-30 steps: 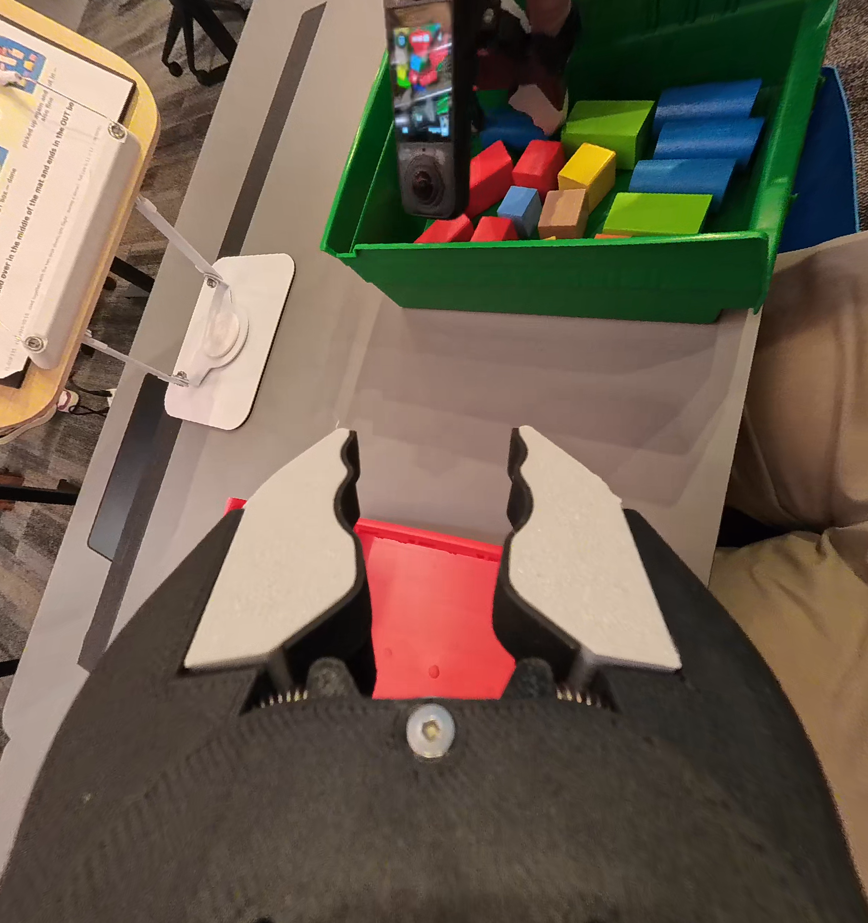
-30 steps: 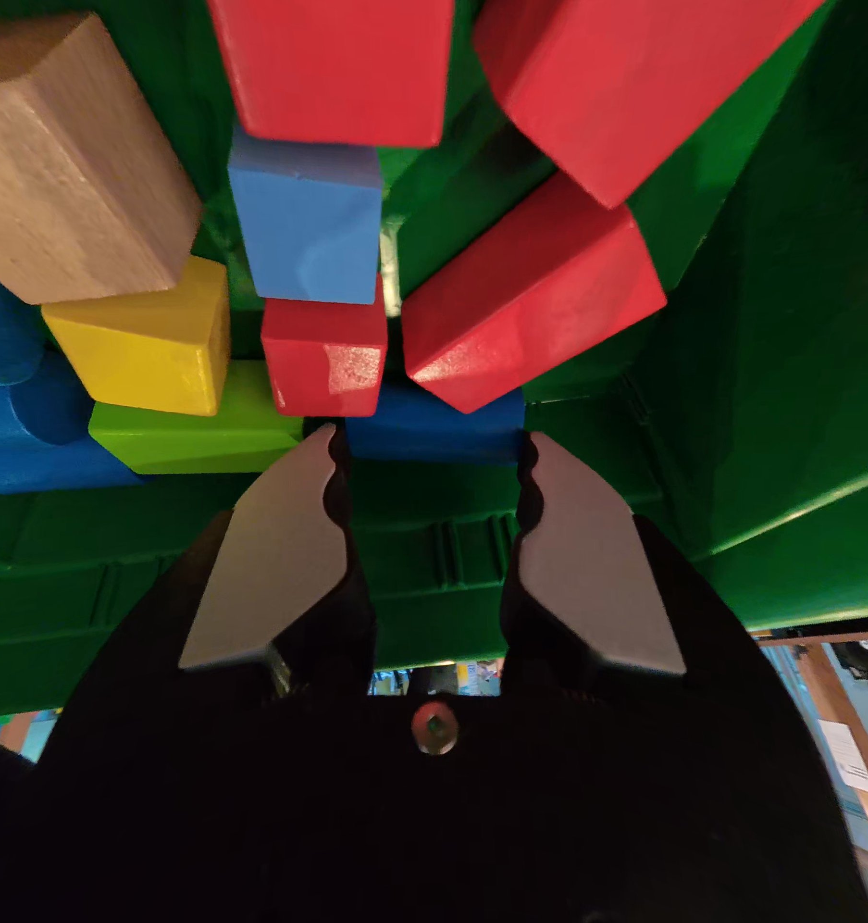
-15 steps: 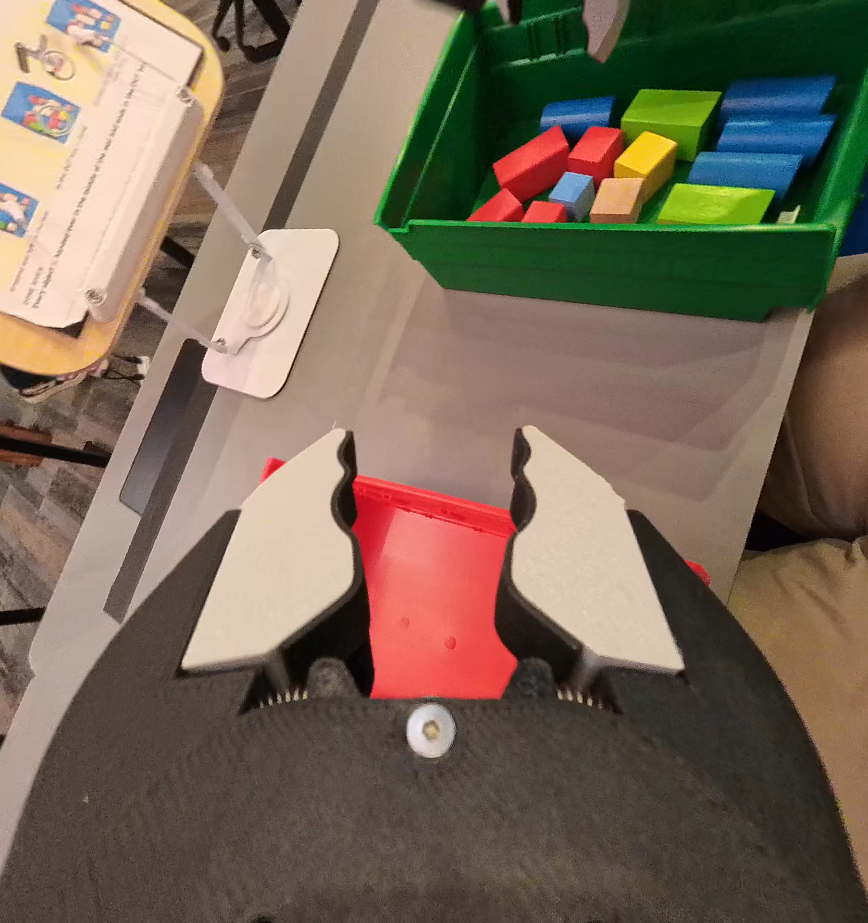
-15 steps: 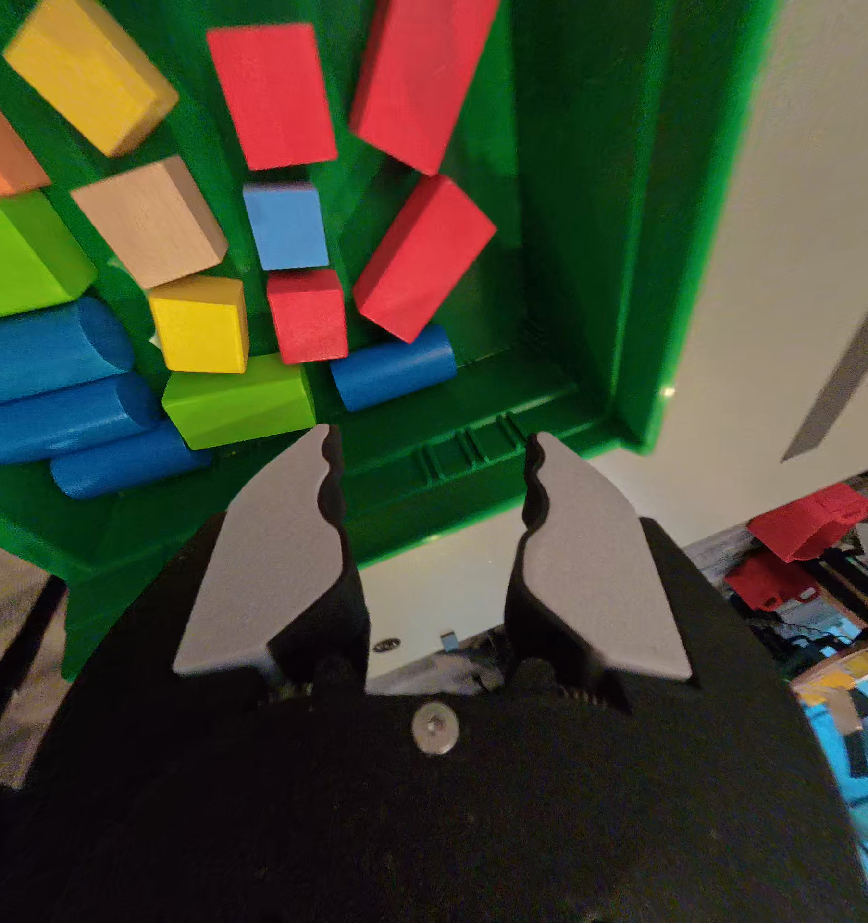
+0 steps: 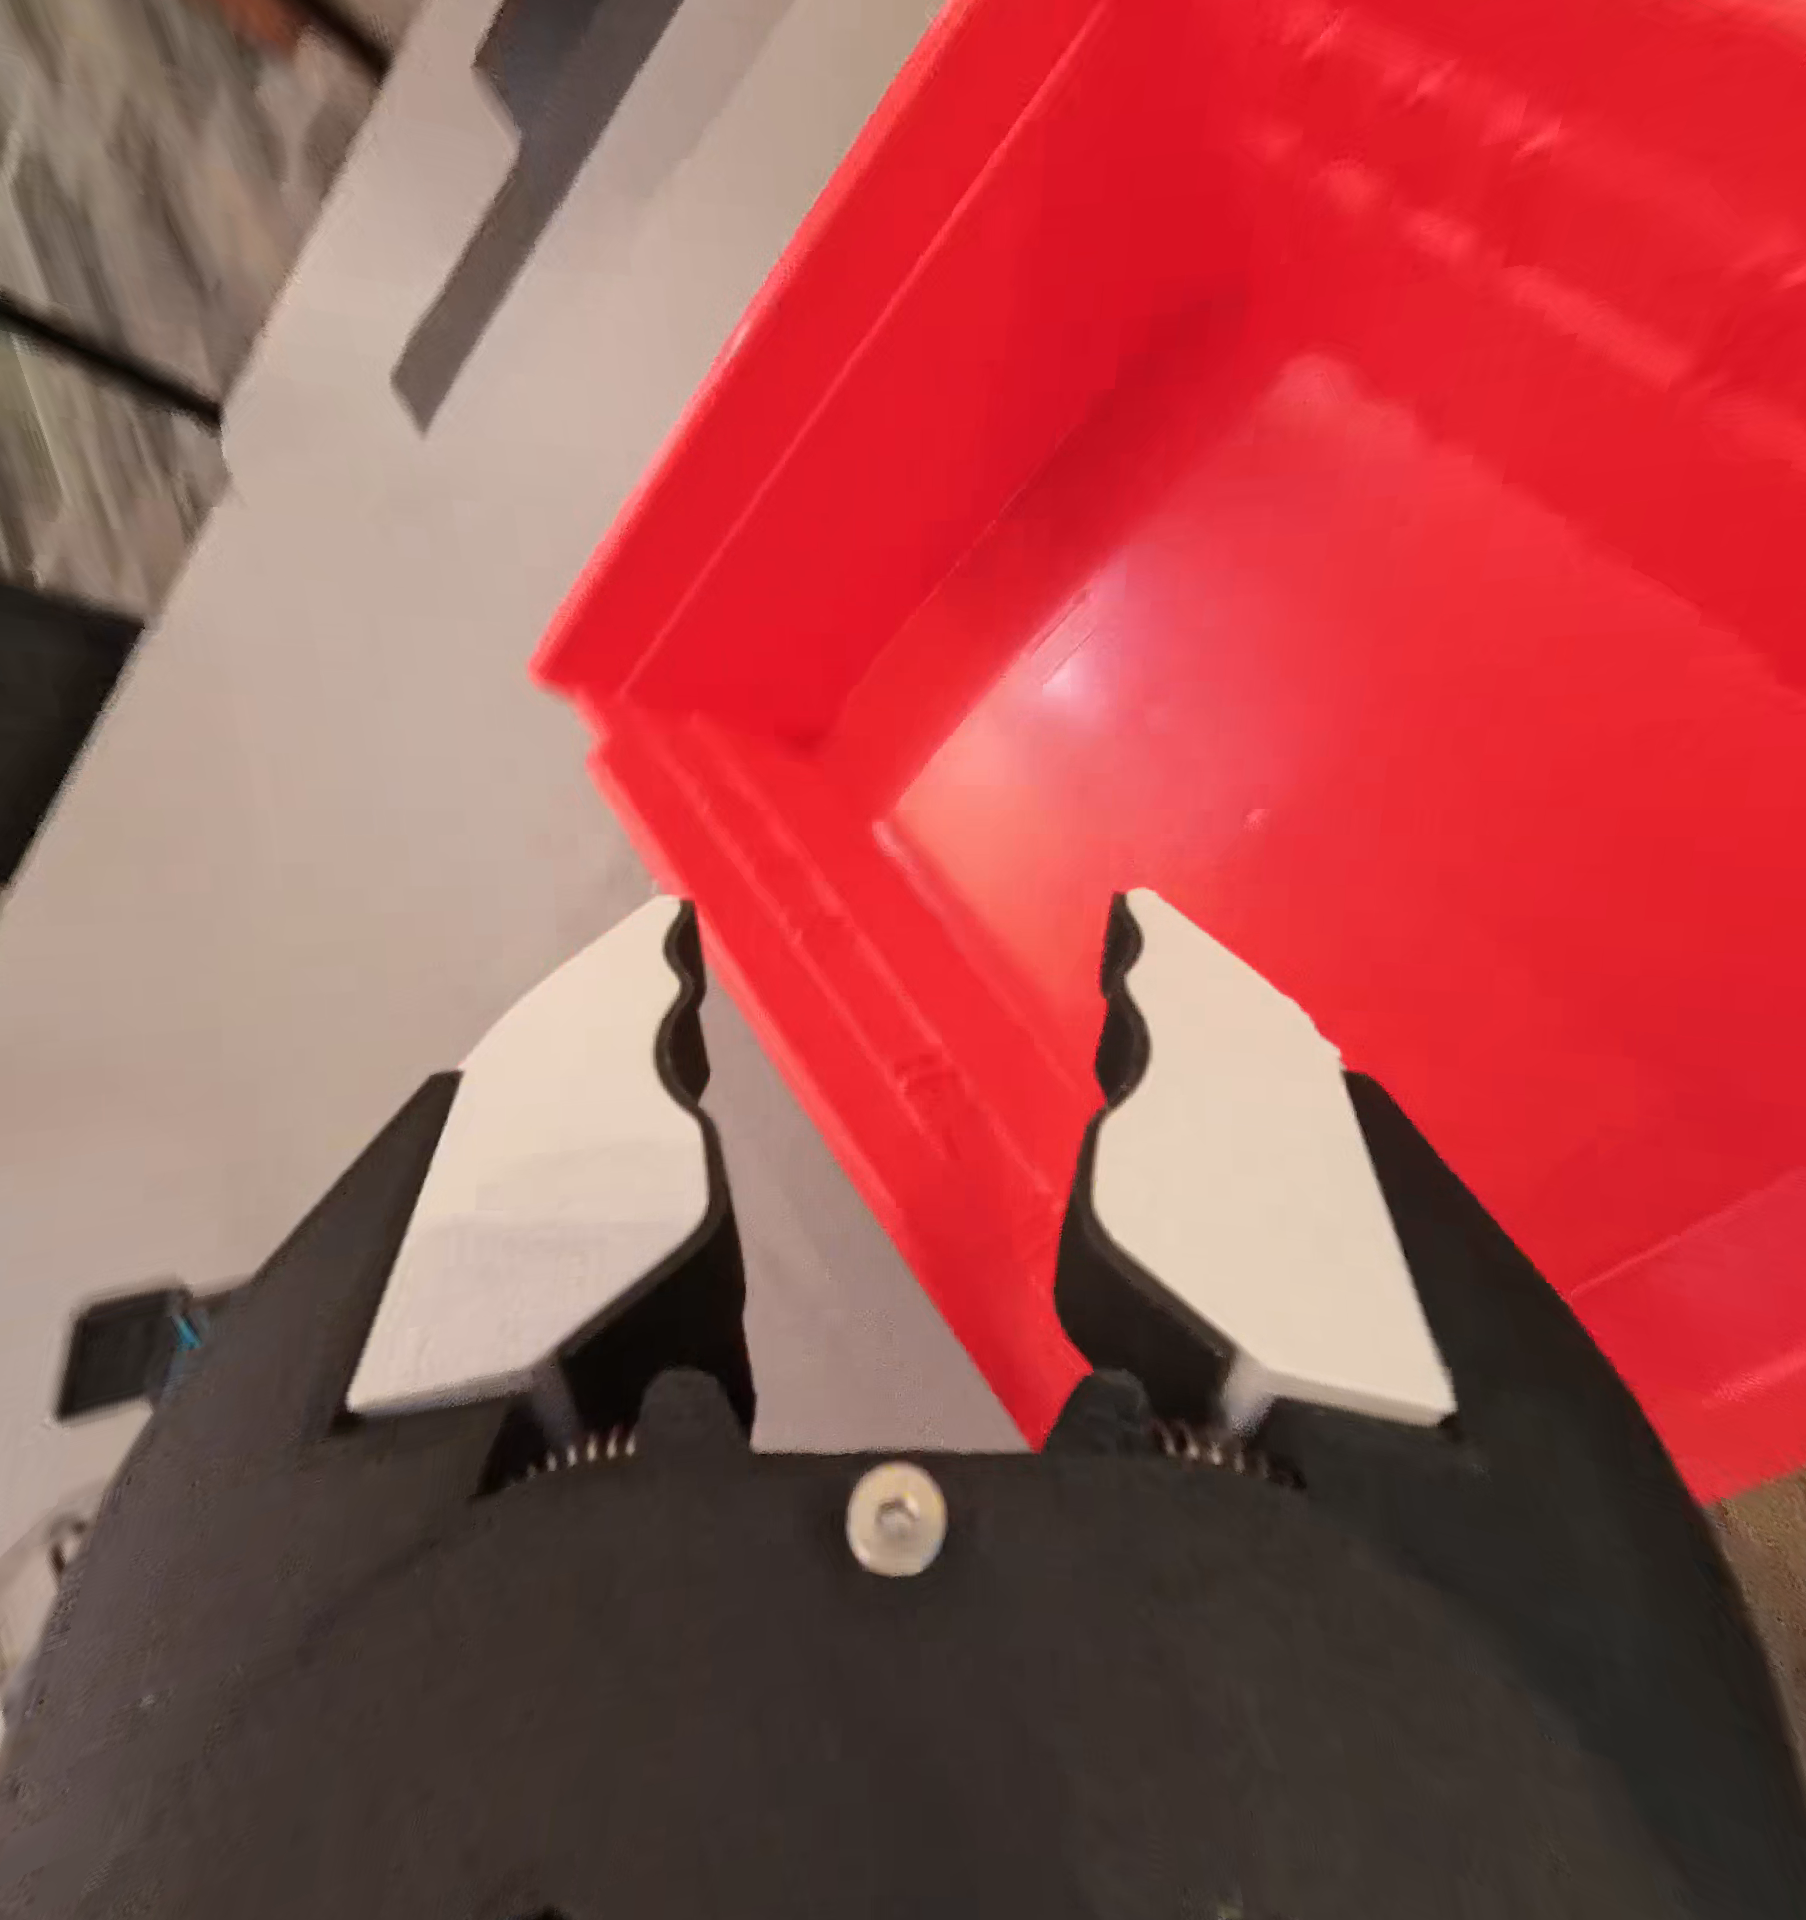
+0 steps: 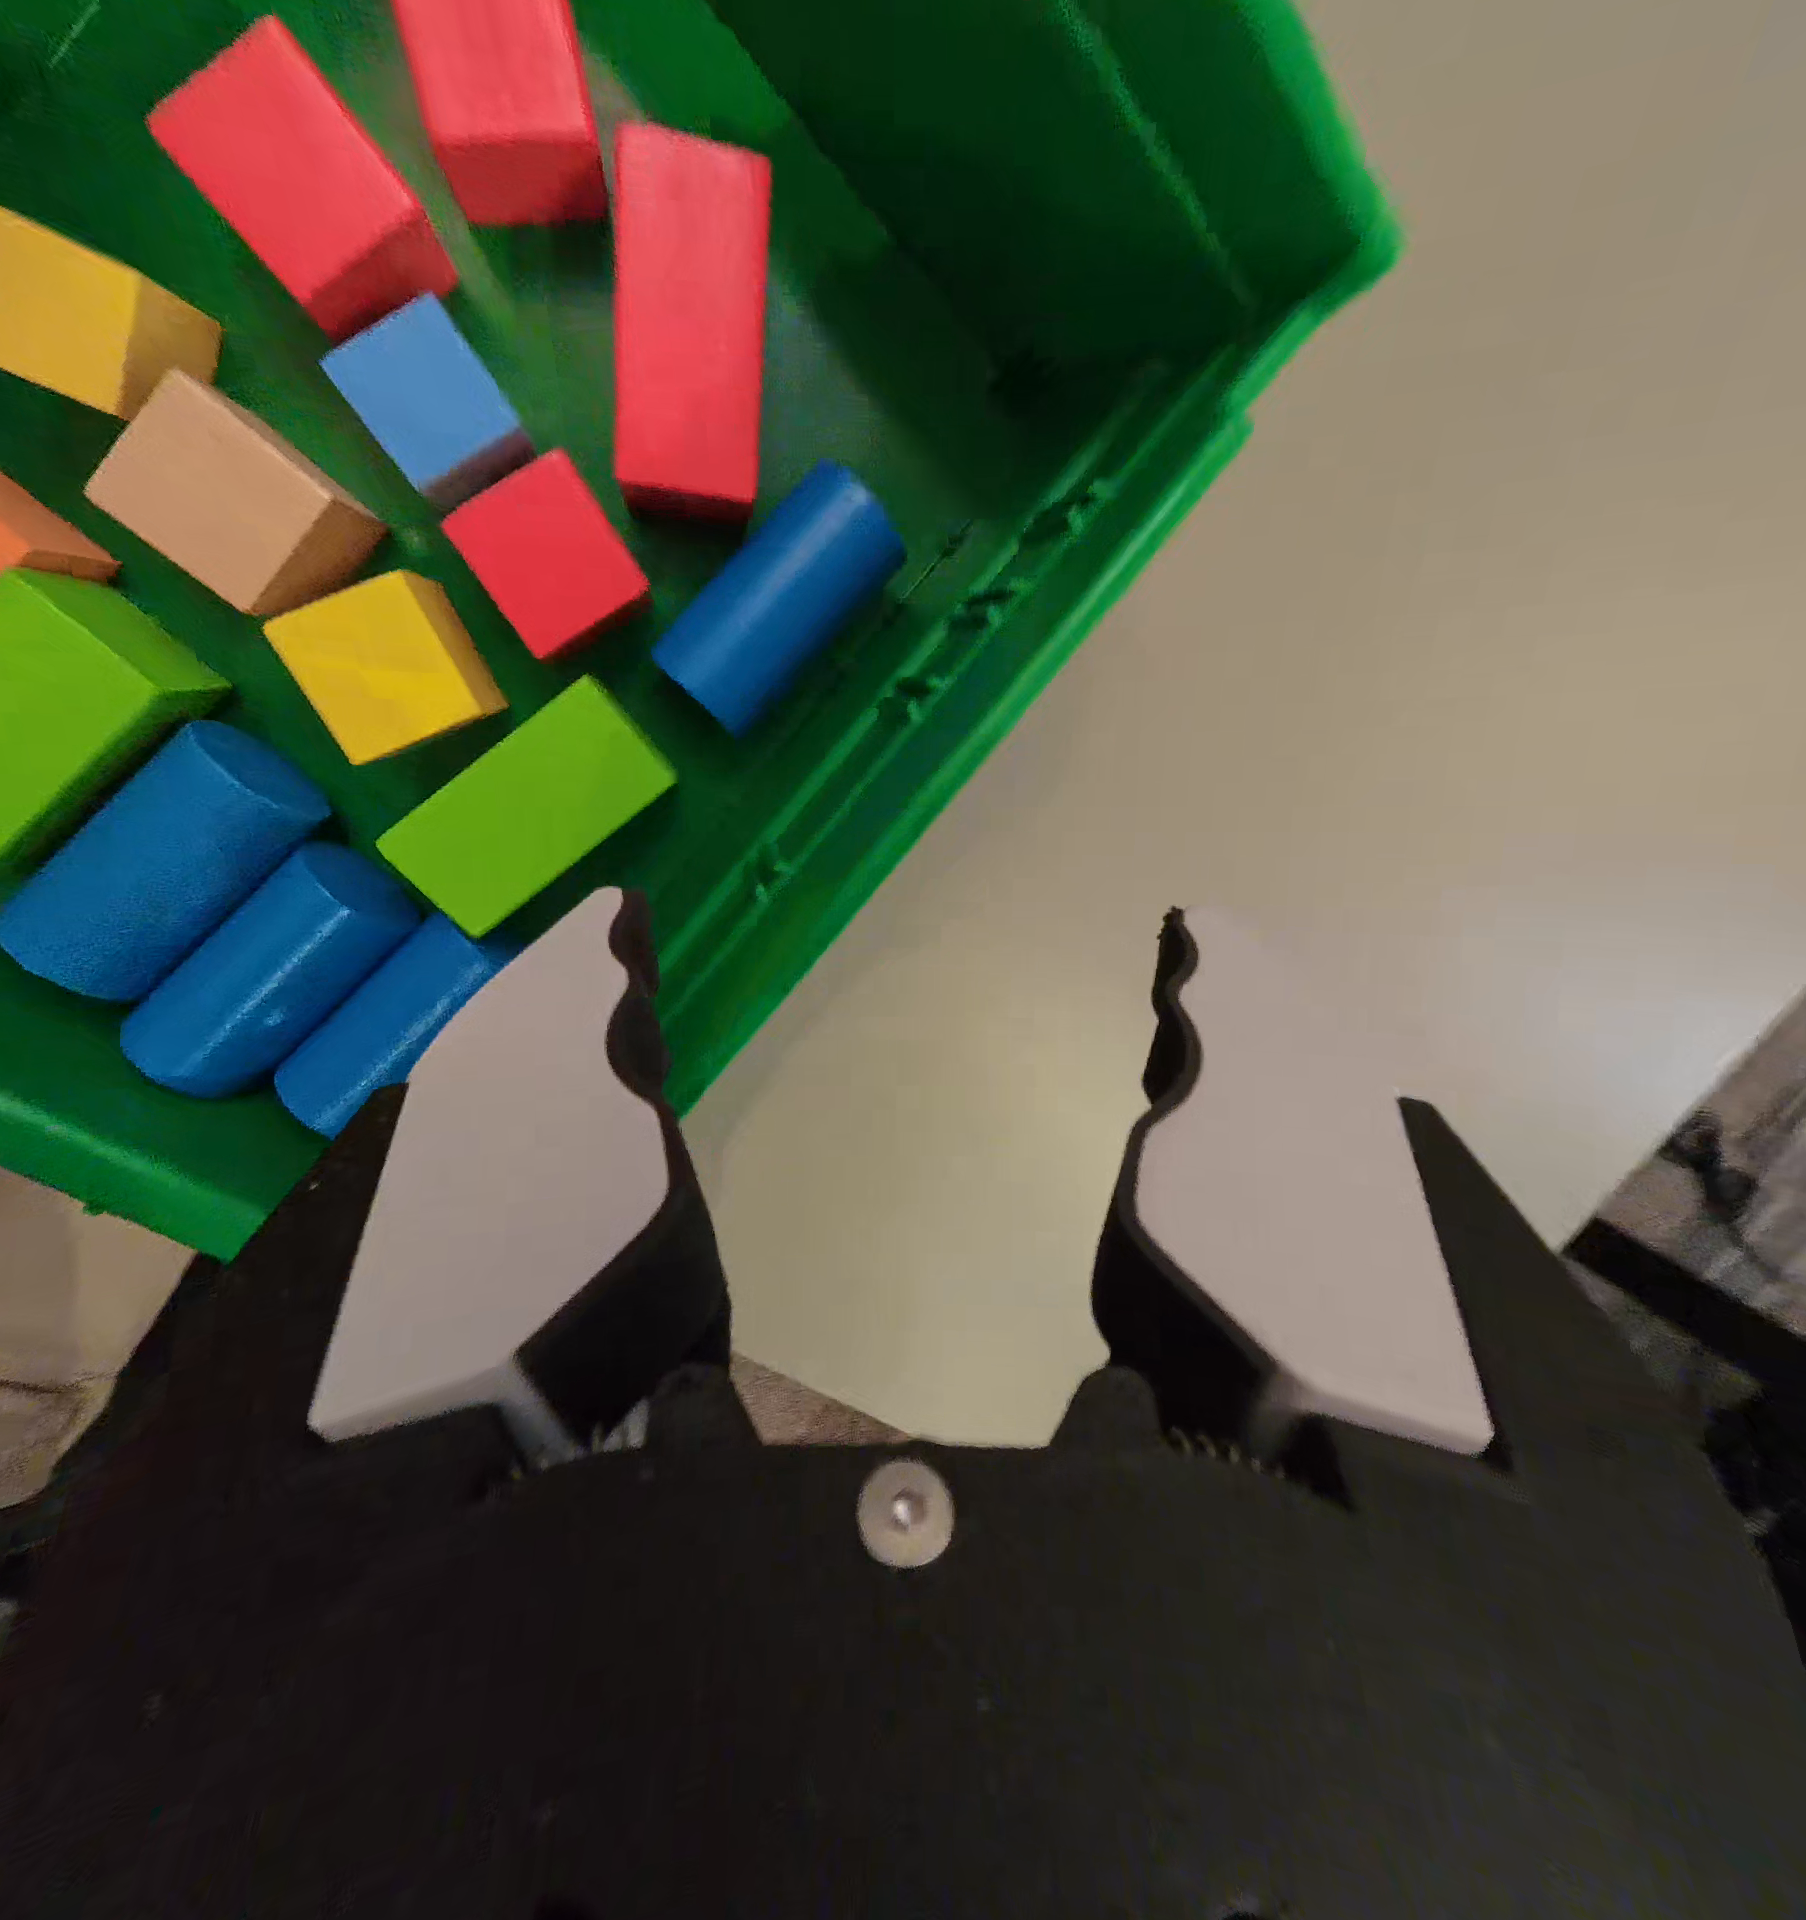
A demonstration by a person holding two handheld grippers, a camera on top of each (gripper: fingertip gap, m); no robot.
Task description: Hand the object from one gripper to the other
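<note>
The left gripper (image 5: 904, 914) hangs with its jaws spread and empty over the near corner of an empty red plastic bin (image 5: 1242, 436) on the grey tabletop (image 5: 286, 883); the picture is smeared with motion. The right gripper (image 6: 904, 920) is likewise released and holds nothing, poised above bare table just off the corner of the green plastic bin (image 6: 982, 717). The blocks to be handed over lie inside that bin, the short blue wooden cylinder (image 6: 779, 594) nearest the corner.

To start well, I'd bring the right gripper back over the bin, straddle one block squarely and clear of its neighbours.

A second ago the right gripper was deep among the blocks; it has since pulled out empty. The left has swung down close to the red bin.
</note>
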